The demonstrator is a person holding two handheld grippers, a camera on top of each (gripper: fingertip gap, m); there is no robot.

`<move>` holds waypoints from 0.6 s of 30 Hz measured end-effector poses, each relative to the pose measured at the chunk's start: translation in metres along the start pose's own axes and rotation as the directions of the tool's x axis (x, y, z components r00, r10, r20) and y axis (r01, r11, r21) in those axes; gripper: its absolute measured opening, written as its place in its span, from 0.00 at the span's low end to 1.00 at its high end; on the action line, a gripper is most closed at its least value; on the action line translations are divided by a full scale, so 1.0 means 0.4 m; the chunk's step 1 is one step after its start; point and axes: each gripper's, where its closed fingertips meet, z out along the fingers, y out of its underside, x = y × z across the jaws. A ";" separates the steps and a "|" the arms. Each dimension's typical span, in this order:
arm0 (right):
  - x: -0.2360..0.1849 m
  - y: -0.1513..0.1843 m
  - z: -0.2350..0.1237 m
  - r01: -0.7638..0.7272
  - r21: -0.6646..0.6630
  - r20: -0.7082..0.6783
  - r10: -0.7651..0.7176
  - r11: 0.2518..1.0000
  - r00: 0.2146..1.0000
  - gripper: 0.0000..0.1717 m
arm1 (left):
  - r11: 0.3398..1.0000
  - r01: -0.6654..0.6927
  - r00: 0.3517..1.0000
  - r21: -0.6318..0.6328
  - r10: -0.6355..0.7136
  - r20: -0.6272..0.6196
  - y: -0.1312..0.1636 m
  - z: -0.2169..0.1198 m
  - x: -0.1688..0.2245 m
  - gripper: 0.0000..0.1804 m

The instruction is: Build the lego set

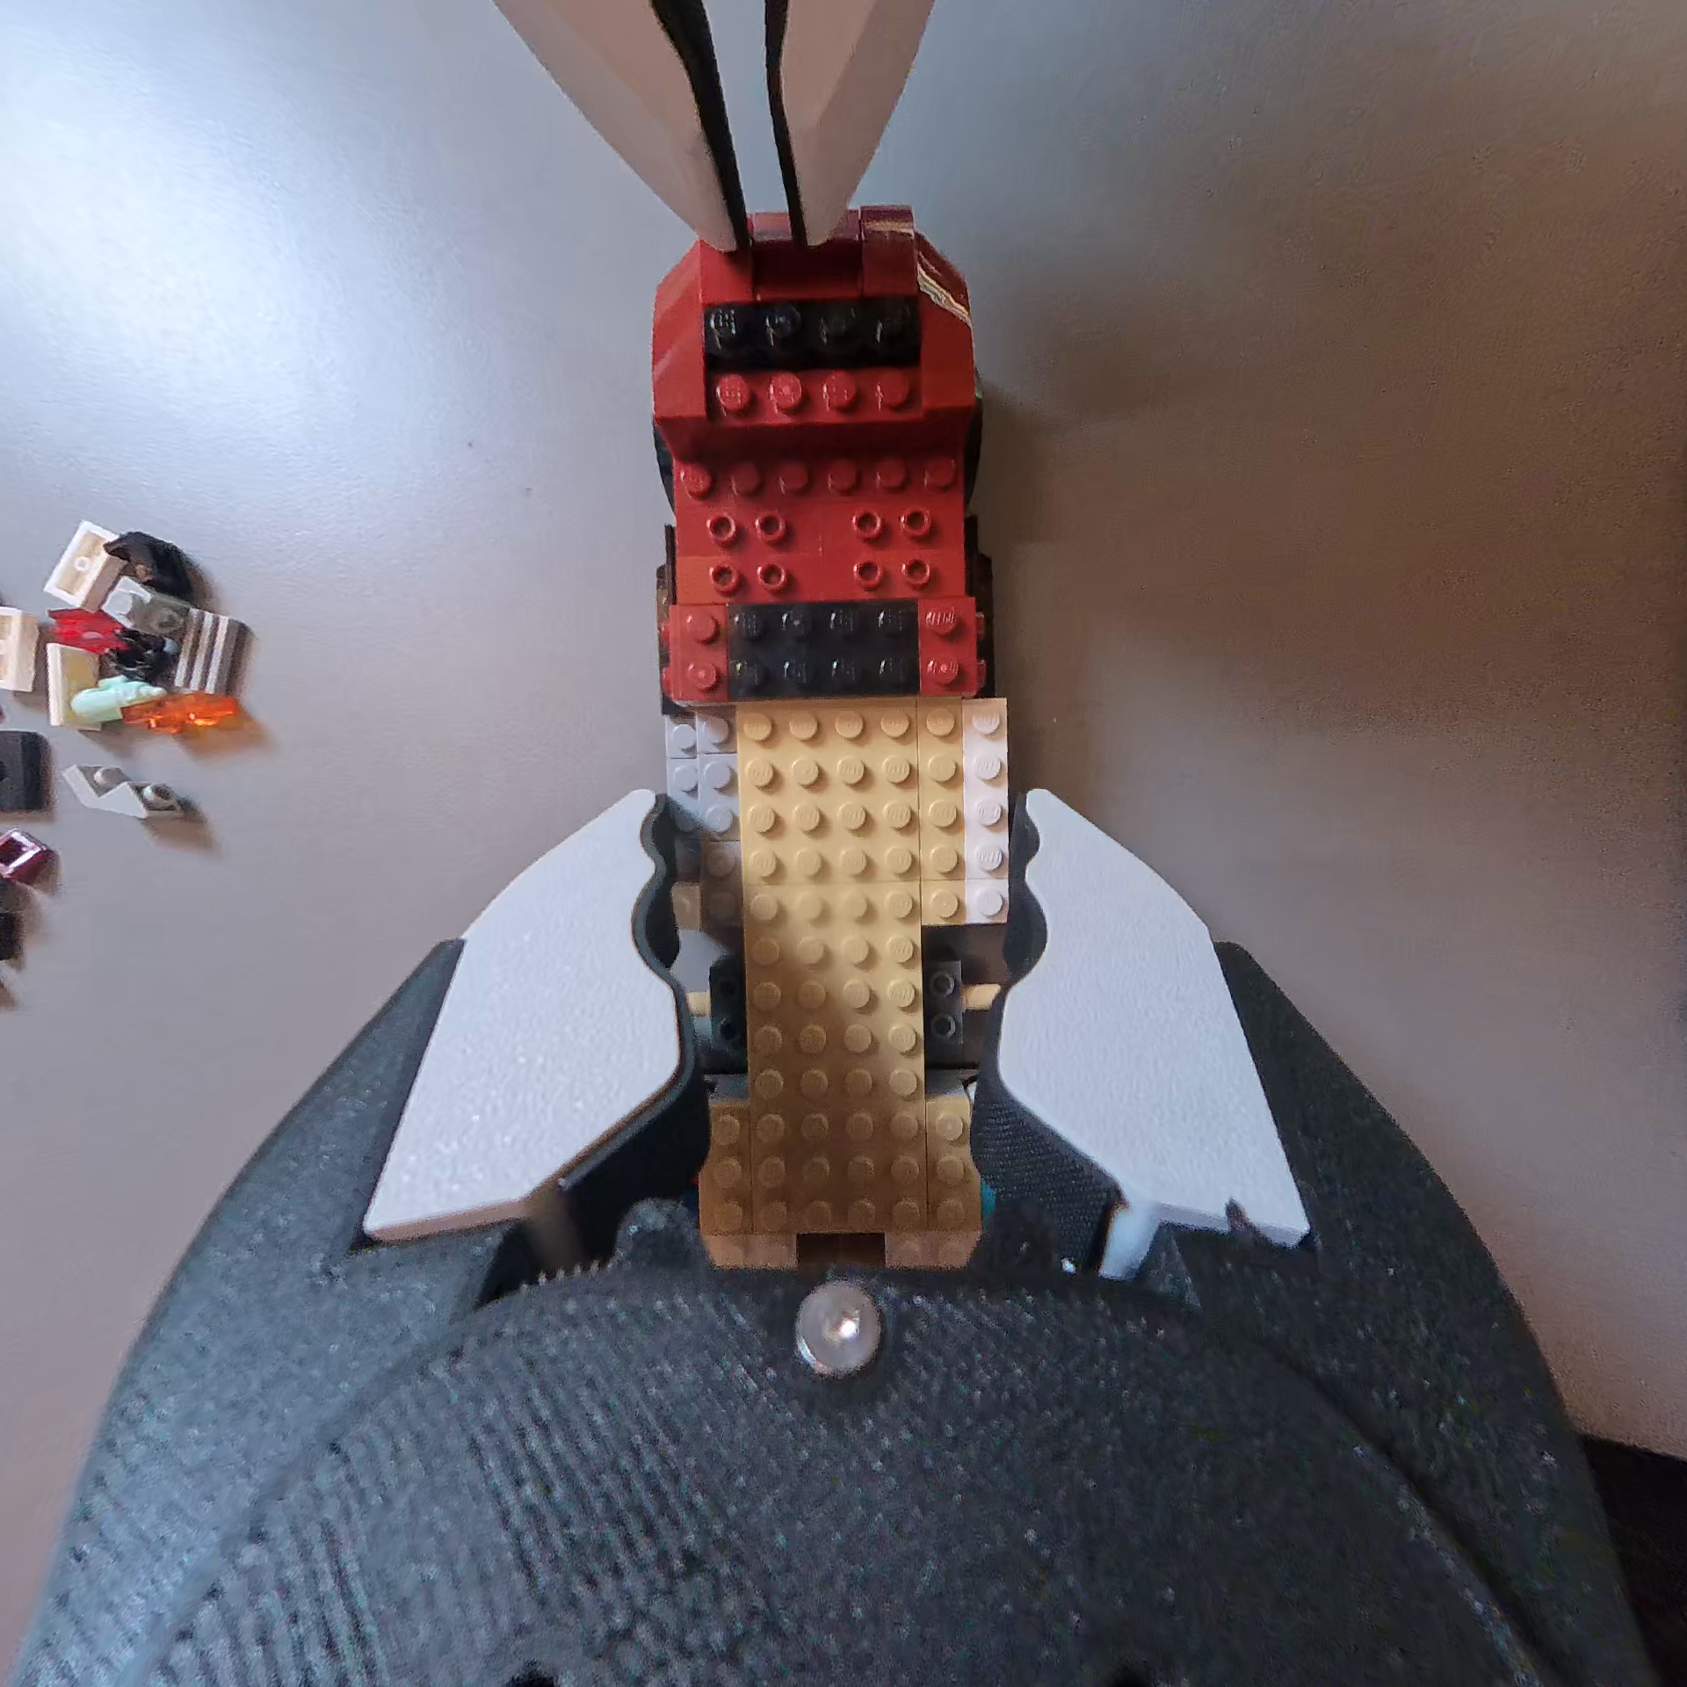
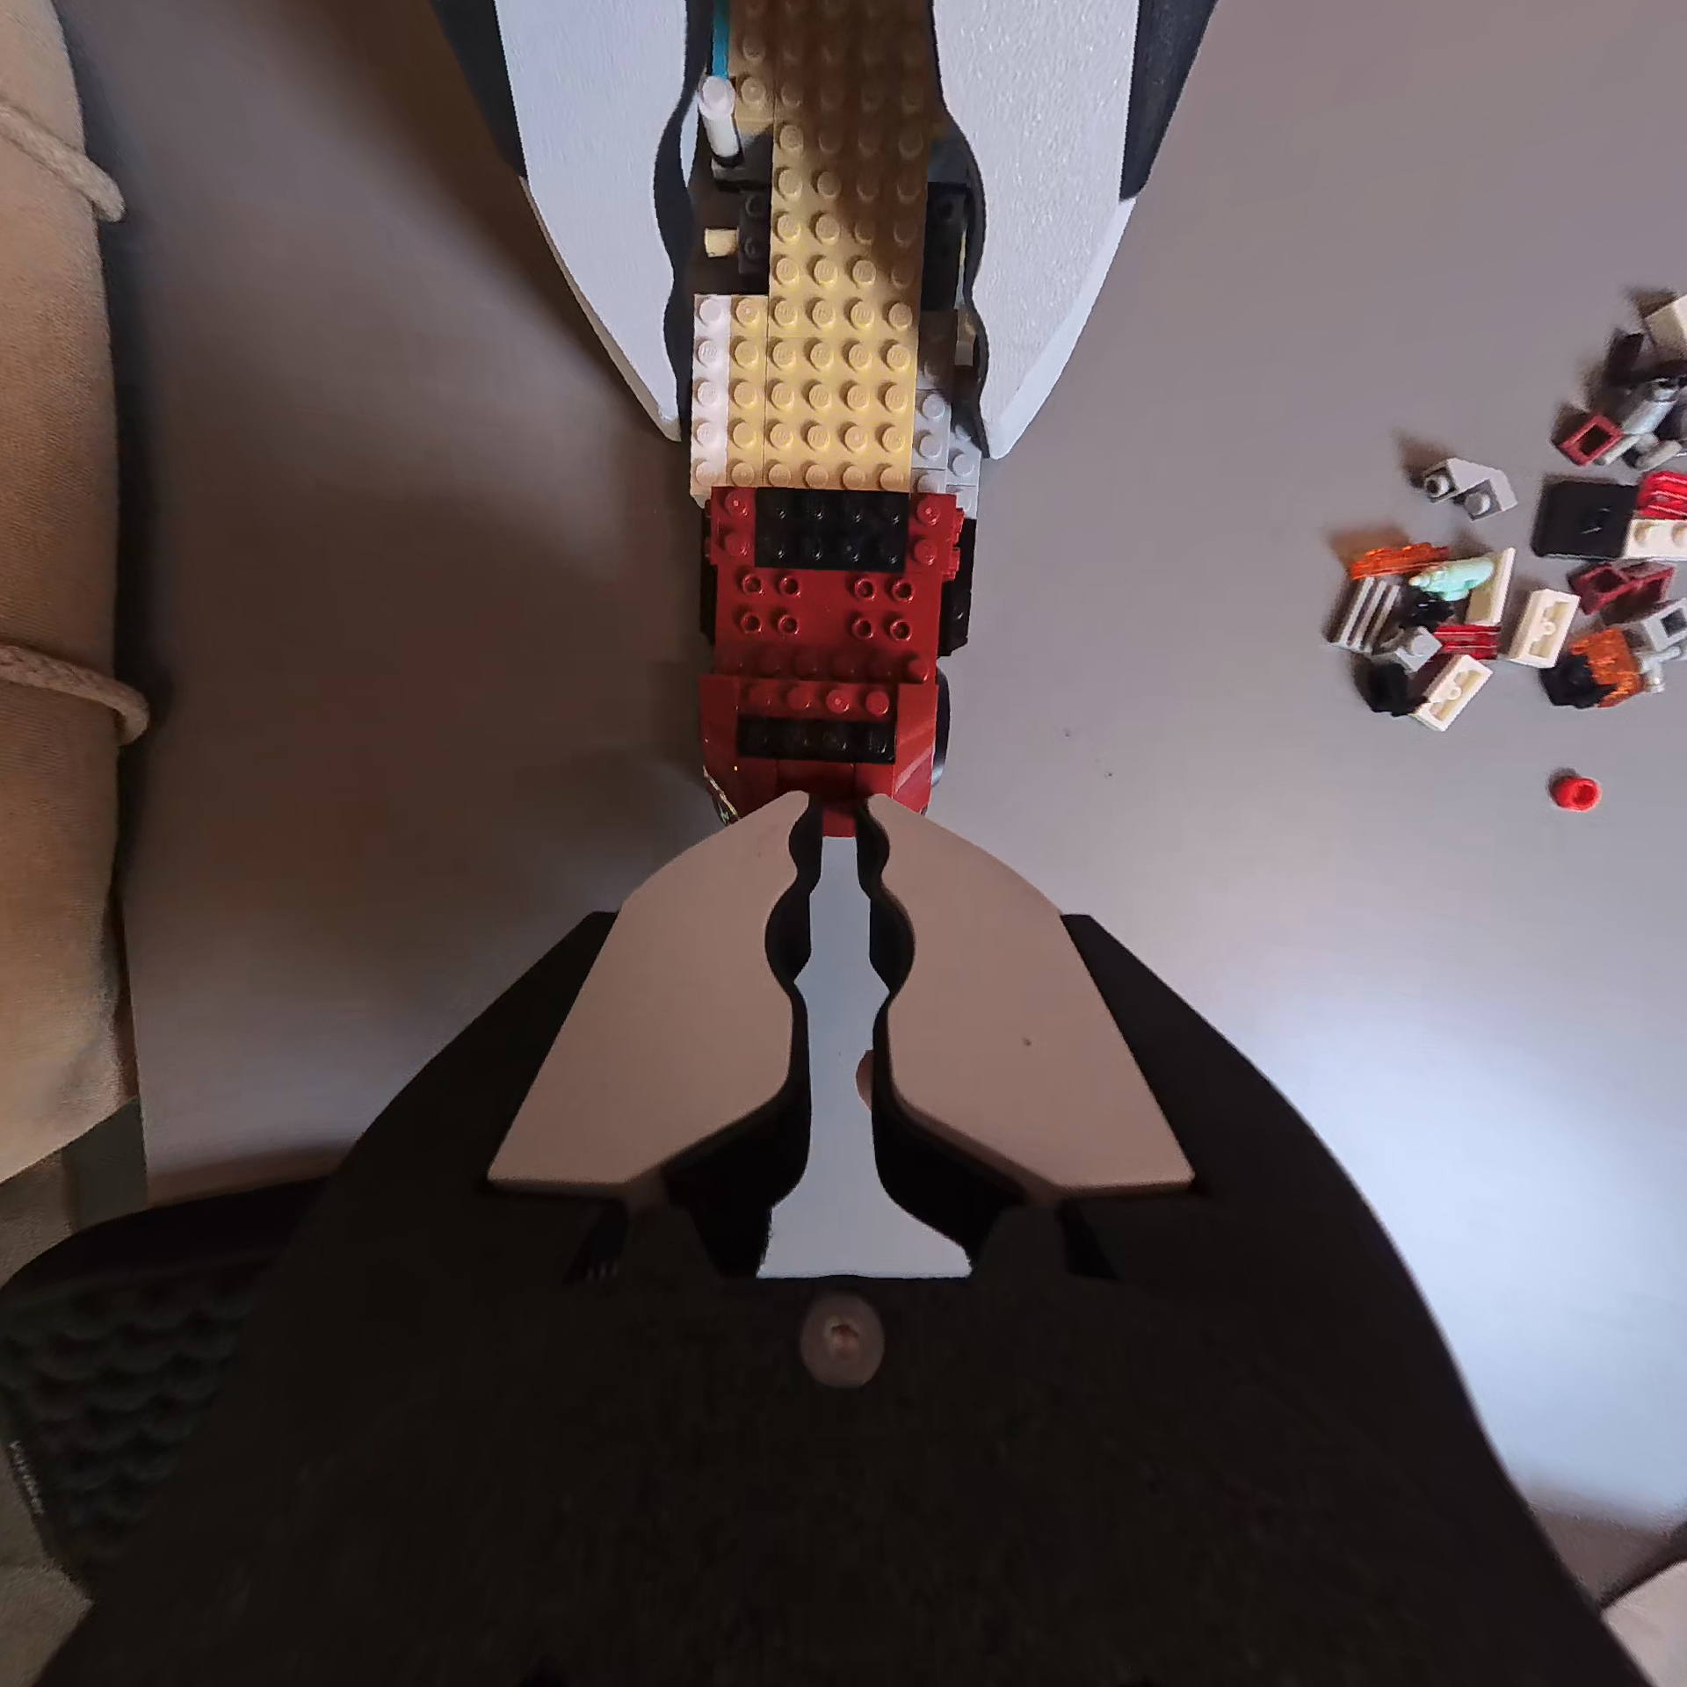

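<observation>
A long studded brick model [image 1: 826, 694] lay flat on the smooth grey desk [image 1: 1324, 456], and all places below are given from it. Its near half, as the left wrist view showed it, was built of tan plates with rows of round studs, edged by white and pale grey bricks; its far half was dark red with two black studded strips and sloped, glossy corner pieces.

The left hand-held gripper [image 1: 842, 822] stood at a wide setting, straddling the tan half. Its fingers [image 1: 566, 986] were matte, pale, wedge-shaped plates with wavy black pads along the inner edges. The left pad lay against the model's side; on the right, contact could not be told for certain. The gripper body behind was coarse, dark, layered plastic with a round metal screw head.

The right hand-held gripper [image 2: 840, 808] met the model at the opposite, red end. Its jaws stood at a narrow setting, closed on a small dark red block [image 2: 838, 803] projecting from the middle of that end; both black pads pressed against the block's sides.

A loose heap of small bricks [image 2: 1534, 593] lay on the desk well apart from the model, on its grey-brick side: white, grey, black, dark red, clear orange and one pale green piece. A single round red stud [image 2: 1575, 790] lay apart from the heap. On the model's other side, beyond the desk edge, was tan fabric with a cord [image 2: 55, 694].
</observation>
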 end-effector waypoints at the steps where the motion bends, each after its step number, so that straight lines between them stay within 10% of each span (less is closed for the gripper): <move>1: 0.000 0.000 0.000 0.003 -0.009 0.004 -0.003 1.000 1.000 0.04 | 1.000 0.001 1.000 0.004 -0.001 -0.001 -0.001 0.001 0.000 0.39; 18: 0.003 -0.012 0.002 0.010 -0.018 0.016 -0.009 1.000 1.000 0.10 | 1.000 0.003 1.000 0.013 -0.003 -0.002 -0.001 0.001 0.001 0.39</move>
